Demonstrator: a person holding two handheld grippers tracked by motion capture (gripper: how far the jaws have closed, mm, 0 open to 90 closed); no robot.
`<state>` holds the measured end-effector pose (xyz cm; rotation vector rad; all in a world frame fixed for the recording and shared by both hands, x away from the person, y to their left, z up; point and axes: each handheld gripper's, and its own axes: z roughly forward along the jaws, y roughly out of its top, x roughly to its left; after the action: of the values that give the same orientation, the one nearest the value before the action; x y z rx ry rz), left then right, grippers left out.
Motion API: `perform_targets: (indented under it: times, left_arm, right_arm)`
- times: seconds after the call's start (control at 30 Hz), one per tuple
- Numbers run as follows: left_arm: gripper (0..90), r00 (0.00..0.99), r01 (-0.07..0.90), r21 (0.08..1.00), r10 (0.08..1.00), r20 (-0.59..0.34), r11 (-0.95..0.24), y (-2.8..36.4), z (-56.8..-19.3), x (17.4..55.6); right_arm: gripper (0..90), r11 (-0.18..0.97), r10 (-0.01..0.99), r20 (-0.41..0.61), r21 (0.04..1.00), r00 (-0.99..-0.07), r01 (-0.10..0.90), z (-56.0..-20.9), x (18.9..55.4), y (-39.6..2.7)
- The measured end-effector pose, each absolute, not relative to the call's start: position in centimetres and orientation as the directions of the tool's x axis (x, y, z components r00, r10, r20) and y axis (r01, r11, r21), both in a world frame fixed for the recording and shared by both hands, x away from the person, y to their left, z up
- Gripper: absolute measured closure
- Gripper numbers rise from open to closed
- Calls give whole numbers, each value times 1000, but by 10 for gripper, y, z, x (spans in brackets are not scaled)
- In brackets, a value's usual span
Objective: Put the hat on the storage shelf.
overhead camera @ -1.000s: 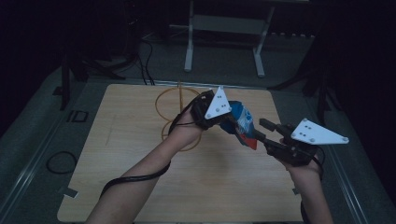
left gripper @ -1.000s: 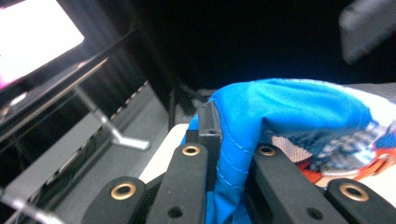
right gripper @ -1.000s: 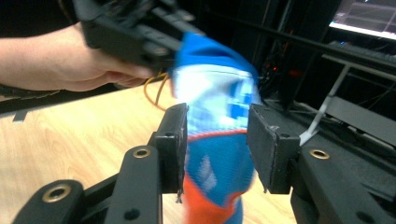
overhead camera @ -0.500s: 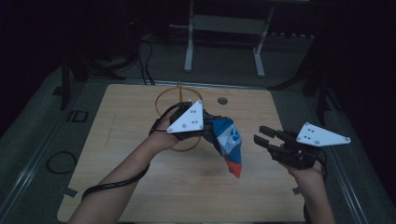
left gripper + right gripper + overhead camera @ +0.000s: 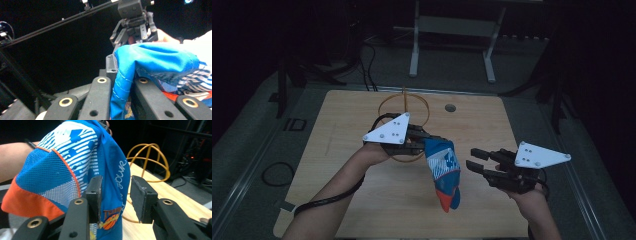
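Left claw (image 5: 436, 141) first, from the high view: I have it clamped on the top edge of the cap (image 5: 443, 170), which hangs down from the jaws, blue and white up high, orange at the bottom. Just behind and under that claw sits the yellow wire ring (image 5: 404, 107) on the table (image 5: 362, 200). My right claw (image 5: 476, 160) is off to the cap's right, near it but apart, jaws standing open with nothing pressed between them.

From the left gripper view, the left claw (image 5: 118, 82) is shut tight with a fold of blue cloth pinched between the two black jaws; the rest of the cap (image 5: 160, 60) bulges up and to the right of them. Beyond it, straight ahead, I see the right claw (image 5: 133, 25) facing me.

From the right gripper view, the right claw (image 5: 116, 195) has its jaws apart. The cap (image 5: 72, 157) hangs right in front, and its blue edge with white lettering drops into the gap, lying against the left pad (image 5: 96, 192) while the right pad stands clear of it. Past the right jaw, the ring (image 5: 150, 160) rests on the table (image 5: 175, 195). A forearm (image 5: 12, 157) comes in at the left behind the cap.
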<state>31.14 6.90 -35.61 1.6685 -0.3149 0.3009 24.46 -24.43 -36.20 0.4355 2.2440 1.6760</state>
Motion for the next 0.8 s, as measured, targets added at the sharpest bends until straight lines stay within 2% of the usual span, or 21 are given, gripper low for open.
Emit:
perform_targets:
  times: [0.2,0.4,0.5,0.7,0.8]
  left_arm:
    - [883,920,-385,921,-101,379,-57,69,-360,310]
    - [884,912,-402,913,-127,391,-70,63,-358,306]
    - [883,911,-404,912,-127,393,-74,61,-359,304]
    - [883,913,-399,914,-119,389,-69,61,-361,305]
    - [880,914,-397,915,-115,388,-69,63,-360,305]
  right_arm:
    - [566,272,375,-23,959,-927,86,-370,244,-231]
    - [545,319,388,-75,946,-919,58,-377,245,-217]
    - [613,309,376,-70,950,-924,54,-377,246,-214]
    - [893,310,387,-77,949,-919,51,-377,247,-214]
    - [900,308,402,-84,950,-912,48,-375,245,-215]
